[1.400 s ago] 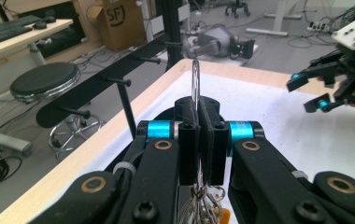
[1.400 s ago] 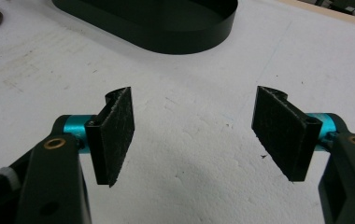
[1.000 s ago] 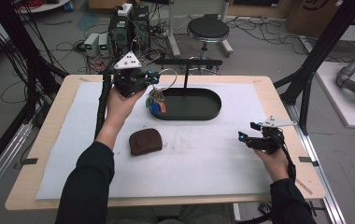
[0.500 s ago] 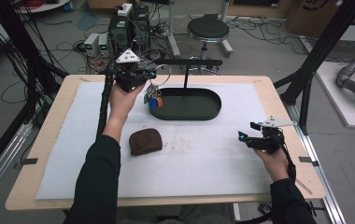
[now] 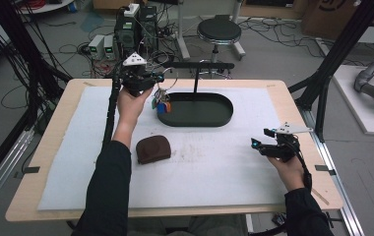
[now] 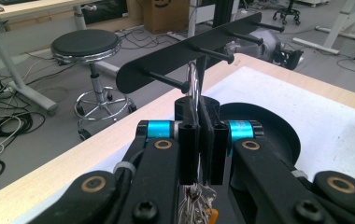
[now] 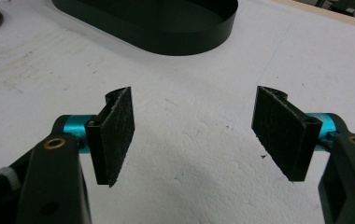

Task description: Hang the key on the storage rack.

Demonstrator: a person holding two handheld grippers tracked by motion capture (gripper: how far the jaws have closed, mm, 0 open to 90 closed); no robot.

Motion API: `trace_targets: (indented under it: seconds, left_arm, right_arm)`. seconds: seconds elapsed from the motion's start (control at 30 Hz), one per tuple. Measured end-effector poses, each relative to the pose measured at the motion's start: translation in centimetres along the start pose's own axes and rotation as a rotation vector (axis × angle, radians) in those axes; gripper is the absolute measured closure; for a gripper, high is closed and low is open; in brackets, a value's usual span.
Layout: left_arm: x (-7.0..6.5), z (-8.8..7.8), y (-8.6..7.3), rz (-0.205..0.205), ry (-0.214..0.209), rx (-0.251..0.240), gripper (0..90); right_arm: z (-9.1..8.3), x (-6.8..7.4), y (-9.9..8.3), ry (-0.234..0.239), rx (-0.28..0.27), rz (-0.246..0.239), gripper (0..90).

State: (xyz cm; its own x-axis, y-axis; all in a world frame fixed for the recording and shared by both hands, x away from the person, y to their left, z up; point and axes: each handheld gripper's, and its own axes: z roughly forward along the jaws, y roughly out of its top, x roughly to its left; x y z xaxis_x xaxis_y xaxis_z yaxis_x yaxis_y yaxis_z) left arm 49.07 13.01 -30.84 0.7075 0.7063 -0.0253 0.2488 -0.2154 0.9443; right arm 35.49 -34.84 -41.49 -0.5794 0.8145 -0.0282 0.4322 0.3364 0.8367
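So the left gripper (image 5: 156,81) has its jaws clamped on a metal key ring (image 6: 193,84); ring stands upright, its bunch of keys (image 5: 161,104) dangling straight down, just beside the peg rack (image 6: 189,51) over the black oval tray (image 5: 224,115); right gripper (image 7: 192,135) sits wide open, holding nothing, above the white mat (image 7: 189,186).

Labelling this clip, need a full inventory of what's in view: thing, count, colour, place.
key ring: 1, silver with coloured tags hanging below, clamped in the left gripper by the rack's pegs
rack: 1, black bar with pegs, on a post over the tray
tray: 1, black oval, far middle of the mat
pouch: 1, brown, near left of the tray
mat: 1, white, covers the table
table: 1, light wood
stool: 1, black seat, floor beyond the table
left gripper: 1, black, shut on the key ring
right gripper: 1, black, open, low over the mat at right
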Motion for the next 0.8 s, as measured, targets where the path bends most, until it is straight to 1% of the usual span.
trace_targets:
  seconds: [0.07, 0.1, 0.17, 0.2, 0.3, 0.37, 0.43, 0.47, 0.5, 0.53, 0.57, 0.63, 0.67, 0.8]
  left_arm:
    - [0.1, 0.1, -0.1, -0.004, 0.003, 0.006, 86.3]
    - [0.2, 0.2, -0.3, -0.012, 0.003, 0.004, 86.3]
    - [0.3, 0.2, -0.3, -0.009, 0.006, 0.009, 86.3]
    - [0.3, 0.3, -0.4, -0.011, 0.008, 0.018, 86.3]
    - [0.4, 0.4, -0.5, -0.011, 0.013, 0.019, 86.2]
    - [0.5, 0.4, -0.7, -0.023, 0.014, 0.018, 86.2]
    - [0.7, 0.4, -0.8, -0.029, 0.032, 0.024, 85.9]
    - [0.7, 0.4, -0.8, -0.029, 0.032, 0.024, 85.9]
    - [0.9, 0.4, -0.8, -0.039, 0.036, 0.027, 85.9]
    - [0.9, 0.4, -0.8, -0.039, 0.036, 0.027, 85.7]
    - [0.9, 0.4, -0.9, -0.030, 0.052, 0.042, 85.7]
    - [0.9, 0.4, -0.9, -0.033, 0.056, 0.042, 85.6]
    - [0.9, 0.4, -1.0, -0.027, 0.060, 0.049, 85.6]
    - [0.9, 0.5, -1.2, -0.029, 0.065, 0.043, 82.7]
  right_arm:
    - [0.0, 0.0, 0.0, 0.000, -0.002, -0.003, 30.4]
    - [0.0, 0.0, 0.0, 0.000, -0.003, -0.003, 30.4]
    - [0.0, 0.0, 0.0, 0.000, -0.003, -0.001, 30.4]
    - [0.0, 0.0, 0.0, -0.001, -0.003, -0.002, 30.4]
    - [0.0, 0.0, 0.0, -0.001, -0.002, -0.002, 30.4]
    - [0.0, 0.0, 0.0, 0.000, -0.002, -0.001, 30.4]
    - [0.0, 0.0, 0.0, 0.001, -0.004, -0.001, 30.4]
    - [0.0, 0.0, 0.0, 0.001, -0.004, -0.001, 30.4]
    - [0.0, 0.0, 0.0, 0.002, -0.002, -0.001, 30.4]
    - [0.0, 0.0, 0.0, 0.001, -0.001, -0.001, 30.4]
    - [0.1, 0.0, 0.0, -0.001, 0.001, -0.001, 30.4]
    - [0.1, 0.1, 0.0, 0.002, 0.003, -0.002, 30.4]
    - [0.1, 0.1, 0.0, 0.001, 0.002, -0.006, 30.4]
    - [0.0, 0.1, 0.0, -0.001, -0.002, -0.006, 30.4]
